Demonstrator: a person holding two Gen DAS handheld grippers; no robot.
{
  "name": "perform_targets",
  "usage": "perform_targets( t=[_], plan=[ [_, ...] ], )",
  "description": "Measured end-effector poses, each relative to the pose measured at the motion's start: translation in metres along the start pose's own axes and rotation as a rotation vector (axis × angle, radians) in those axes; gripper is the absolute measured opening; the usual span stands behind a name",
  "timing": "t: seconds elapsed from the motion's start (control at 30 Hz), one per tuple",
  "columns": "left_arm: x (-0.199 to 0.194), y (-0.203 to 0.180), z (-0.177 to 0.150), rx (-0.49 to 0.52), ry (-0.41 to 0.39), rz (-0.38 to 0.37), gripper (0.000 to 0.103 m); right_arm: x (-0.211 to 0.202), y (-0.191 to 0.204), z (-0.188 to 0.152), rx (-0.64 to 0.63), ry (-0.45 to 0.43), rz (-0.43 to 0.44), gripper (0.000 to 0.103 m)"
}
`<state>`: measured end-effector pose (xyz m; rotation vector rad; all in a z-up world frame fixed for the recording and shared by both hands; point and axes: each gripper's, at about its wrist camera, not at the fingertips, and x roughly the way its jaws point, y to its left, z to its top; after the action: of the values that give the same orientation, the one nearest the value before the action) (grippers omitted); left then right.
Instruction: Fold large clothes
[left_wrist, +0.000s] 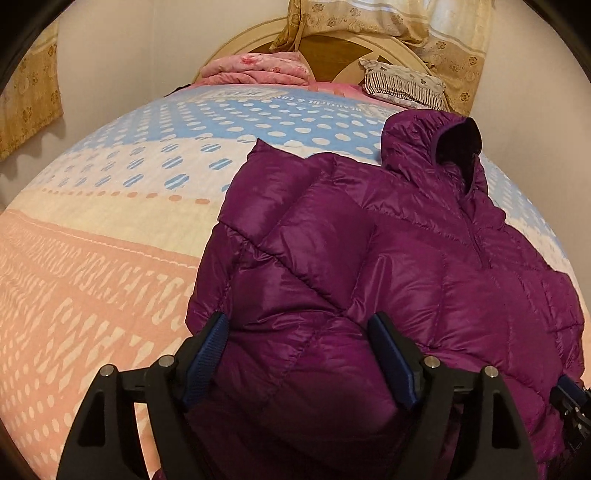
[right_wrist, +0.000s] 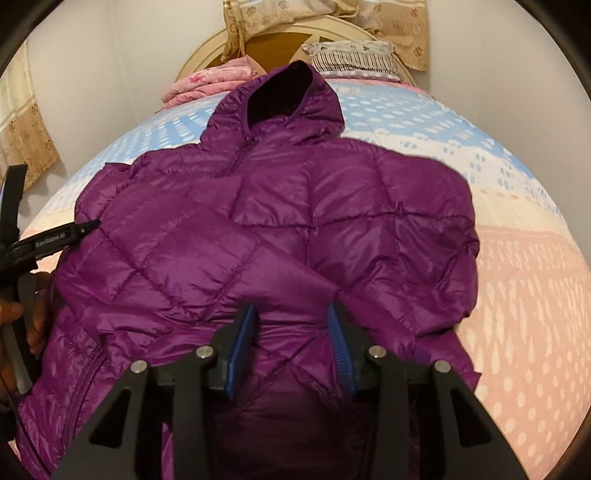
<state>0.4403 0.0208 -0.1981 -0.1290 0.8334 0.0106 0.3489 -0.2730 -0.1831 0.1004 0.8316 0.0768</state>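
A purple quilted hooded jacket (left_wrist: 388, 258) lies front up on the bed, hood toward the headboard; it also fills the right wrist view (right_wrist: 280, 206). Both sleeves are folded in across the chest. My left gripper (left_wrist: 299, 332) is open, its blue-padded fingers (left_wrist: 212, 347) spread over the jacket's lower left part. My right gripper (right_wrist: 293, 325) is open over the jacket's lower middle, where a sleeve cuff ends. The left gripper also shows at the left edge of the right wrist view (right_wrist: 48, 240). The jacket's hem is hidden under the grippers.
The bed has a patterned sheet (left_wrist: 110, 240) in pink, cream and blue bands. A folded pink quilt (left_wrist: 255, 70) and a striped pillow (left_wrist: 402, 85) lie at the round headboard (right_wrist: 207, 51). Curtains (left_wrist: 29, 99) hang along the walls.
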Motion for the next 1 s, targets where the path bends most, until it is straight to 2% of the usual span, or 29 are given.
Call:
perform_targets(
  t=[0.33,0.53,0.63,0.67,0.73,0.83,0.93,1.0],
  plan=[
    [0.011,-0.004,0.000,0.025,0.022,0.055,0.088,0.004,0.005,-0.003,-0.017,0.006,-0.027,0.043],
    [0.013,0.000,0.001,-0.003,0.035,0.036,0.090,0.004,0.006,-0.003,-0.025,0.009,-0.034,0.043],
    [-0.004,0.007,0.006,-0.019,0.039,0.004,0.090,-0.010,0.008,0.000,-0.046,0.011,-0.033,0.044],
    [-0.016,0.010,0.009,-0.029,0.032,-0.029,0.090,-0.021,0.007,0.002,-0.044,-0.012,-0.023,0.045],
    [-0.034,0.013,0.017,-0.029,-0.002,-0.078,0.090,-0.039,0.004,0.011,-0.019,-0.069,-0.012,0.046],
    [-0.047,0.012,0.043,-0.010,-0.061,-0.045,0.090,-0.047,-0.007,0.038,0.064,-0.110,-0.030,0.047],
    [-0.031,0.009,0.065,-0.022,-0.065,0.023,0.090,-0.034,-0.017,0.061,0.094,-0.121,-0.088,0.049],
    [-0.014,0.011,0.071,-0.049,-0.034,0.003,0.090,-0.012,-0.030,0.071,0.131,-0.094,-0.114,0.053]
  ],
)
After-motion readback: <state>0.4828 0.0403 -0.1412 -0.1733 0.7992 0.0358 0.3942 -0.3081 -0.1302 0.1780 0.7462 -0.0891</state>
